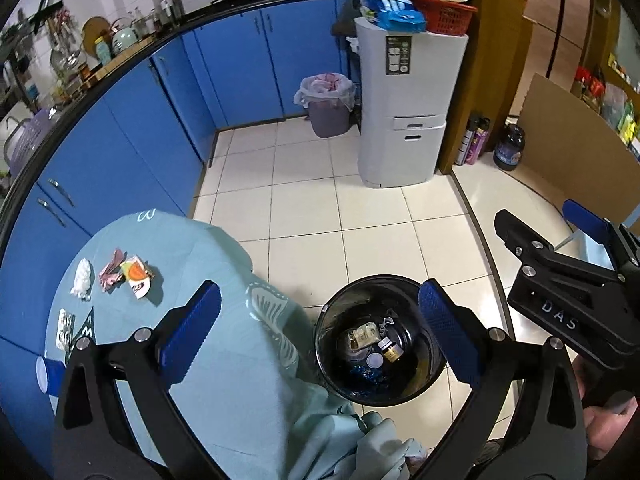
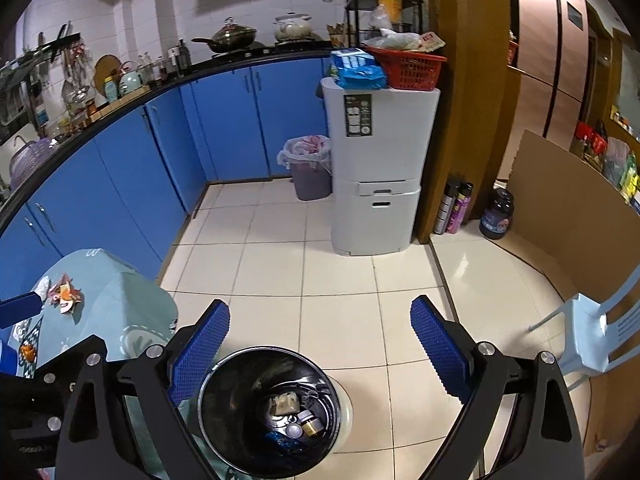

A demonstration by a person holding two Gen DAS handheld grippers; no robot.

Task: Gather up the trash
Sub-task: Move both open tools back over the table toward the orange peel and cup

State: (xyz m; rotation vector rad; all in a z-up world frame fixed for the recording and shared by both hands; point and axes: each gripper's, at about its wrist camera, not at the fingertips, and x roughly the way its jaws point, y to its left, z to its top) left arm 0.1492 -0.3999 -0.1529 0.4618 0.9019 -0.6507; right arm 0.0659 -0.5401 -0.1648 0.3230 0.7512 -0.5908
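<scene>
Both tools, left tool (image 1: 320,332) and right tool (image 2: 320,354), gape wide and empty above the black bin (image 1: 382,344); wrappers (image 1: 128,274) wait near the bench's (image 1: 224,360) far edge, presumably next.

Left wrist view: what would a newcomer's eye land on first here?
The black bin on the tiled floor beside the cloth-covered table, with small trash already inside. Then the crumpled wrappers lying on the table's far side, and the left gripper open and empty in the foreground.
</scene>
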